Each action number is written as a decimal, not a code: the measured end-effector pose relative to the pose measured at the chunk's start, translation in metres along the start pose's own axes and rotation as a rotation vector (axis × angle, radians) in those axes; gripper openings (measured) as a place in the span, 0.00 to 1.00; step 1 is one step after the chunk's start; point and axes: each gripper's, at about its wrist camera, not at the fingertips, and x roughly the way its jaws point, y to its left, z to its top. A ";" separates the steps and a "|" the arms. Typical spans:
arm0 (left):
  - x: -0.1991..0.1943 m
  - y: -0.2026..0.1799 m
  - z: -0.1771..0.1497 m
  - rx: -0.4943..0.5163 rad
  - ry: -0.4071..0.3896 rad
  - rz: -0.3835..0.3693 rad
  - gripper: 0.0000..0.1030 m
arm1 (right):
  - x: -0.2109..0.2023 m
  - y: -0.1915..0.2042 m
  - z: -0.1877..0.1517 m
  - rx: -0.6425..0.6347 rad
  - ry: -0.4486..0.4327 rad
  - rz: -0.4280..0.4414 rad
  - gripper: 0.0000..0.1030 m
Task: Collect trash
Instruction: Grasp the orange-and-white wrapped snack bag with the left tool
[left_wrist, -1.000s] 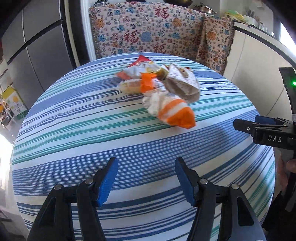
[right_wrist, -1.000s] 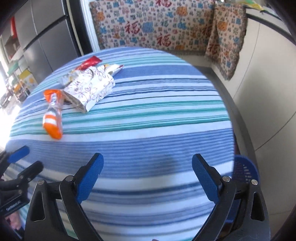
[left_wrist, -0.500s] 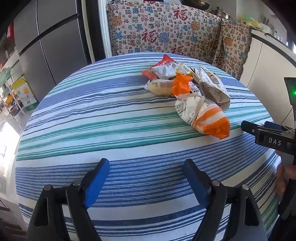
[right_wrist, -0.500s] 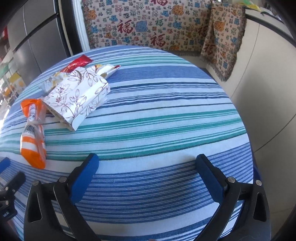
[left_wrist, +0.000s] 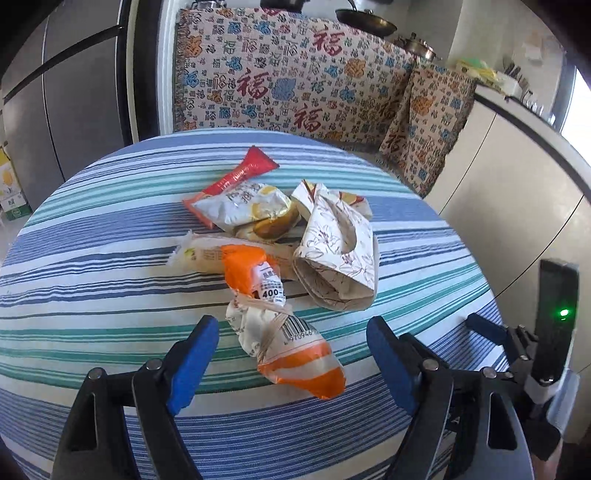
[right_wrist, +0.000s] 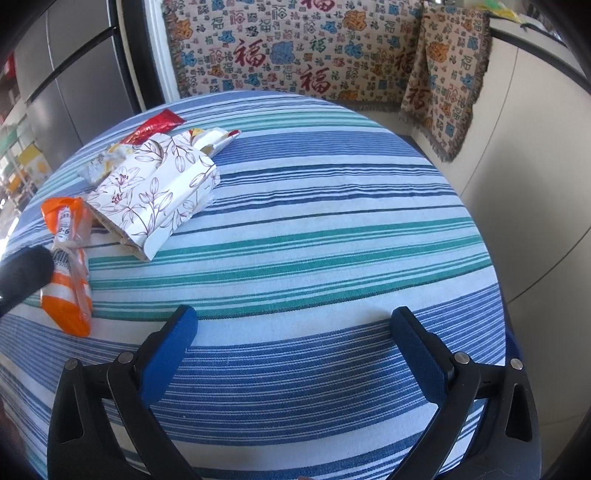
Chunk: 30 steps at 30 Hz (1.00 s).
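Note:
A pile of trash lies on the round striped table (left_wrist: 92, 280). An orange-and-white wrapper (left_wrist: 284, 332) lies nearest, also in the right wrist view (right_wrist: 68, 258). Behind it are a floral paper bag (left_wrist: 336, 251) (right_wrist: 155, 195), a white snack packet (left_wrist: 240, 206), a red wrapper (left_wrist: 240, 173) (right_wrist: 155, 125) and a pale wrapper (left_wrist: 199, 254). My left gripper (left_wrist: 291, 354) is open, its fingers on either side of the orange wrapper's near end. My right gripper (right_wrist: 295, 339) is open and empty over the table's near right part, to the right of the pile.
A patterned cloth (left_wrist: 295, 81) hangs over a bench behind the table. Grey cabinet doors (left_wrist: 74, 92) stand at the left, a white counter (left_wrist: 517, 166) at the right. A blue basket edge (right_wrist: 511, 339) shows beside the table's right rim.
My left gripper has moved forward and right to the pile, so the orange wrapper now lies between its open fingers. My right gripper has moved forward over the table.

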 end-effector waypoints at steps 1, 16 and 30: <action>0.004 -0.004 -0.001 0.024 0.002 0.016 0.82 | 0.000 0.000 0.000 0.000 0.000 0.000 1.00; -0.054 0.060 -0.035 0.135 0.012 0.064 0.48 | 0.000 0.000 0.000 0.001 0.000 0.000 1.00; -0.031 0.085 -0.051 0.057 0.036 0.159 0.76 | 0.000 0.001 0.000 0.002 0.000 0.000 1.00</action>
